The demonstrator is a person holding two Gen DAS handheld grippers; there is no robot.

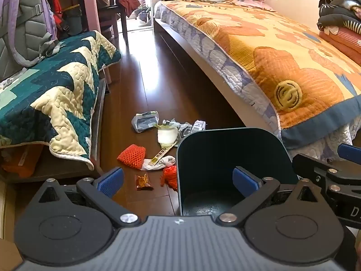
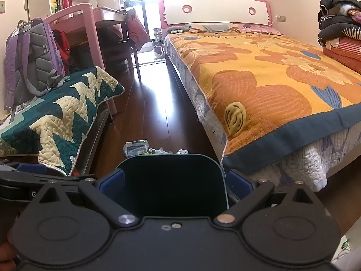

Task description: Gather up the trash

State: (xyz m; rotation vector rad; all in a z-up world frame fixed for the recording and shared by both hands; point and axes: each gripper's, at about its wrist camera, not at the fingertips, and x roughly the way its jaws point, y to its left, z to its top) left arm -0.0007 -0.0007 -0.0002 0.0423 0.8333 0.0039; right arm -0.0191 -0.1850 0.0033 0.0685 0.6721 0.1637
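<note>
the left wrist view looks down at a dark wood floor point(image 1: 144, 72) between a big bed point(image 1: 270, 52) and a low bench with a green and cream quilt point(image 1: 56, 94). the left gripper point(image 1: 178, 181) has its two blue pads wide apart, with nothing pinched in them. a dark bin point(image 1: 230, 149) stands on the floor, and its left wall sits between the pads; the right pad hangs over the bin's open mouth. the trash lies on the floor to the left of the bin and behind it: an orange foam net point(image 1: 132, 155), a white sock point(image 1: 158, 163), a small shiny snack wrapper point(image 1: 143, 182), a red crumpled bit point(image 1: 170, 176) just beside the bin's wall, a white cup point(image 1: 167, 135) and a grey packet point(image 1: 144, 122) farther back. the snack wrapper lies just past the left pad.

in the right wrist view, the right gripper point(image 2: 176, 184) is wide open too. the bin point(image 2: 171, 180) fills the space between its pads, but it is hard to tell if the pads touch its walls. some of the trash peeks out behind the bin's far rim.
</note>
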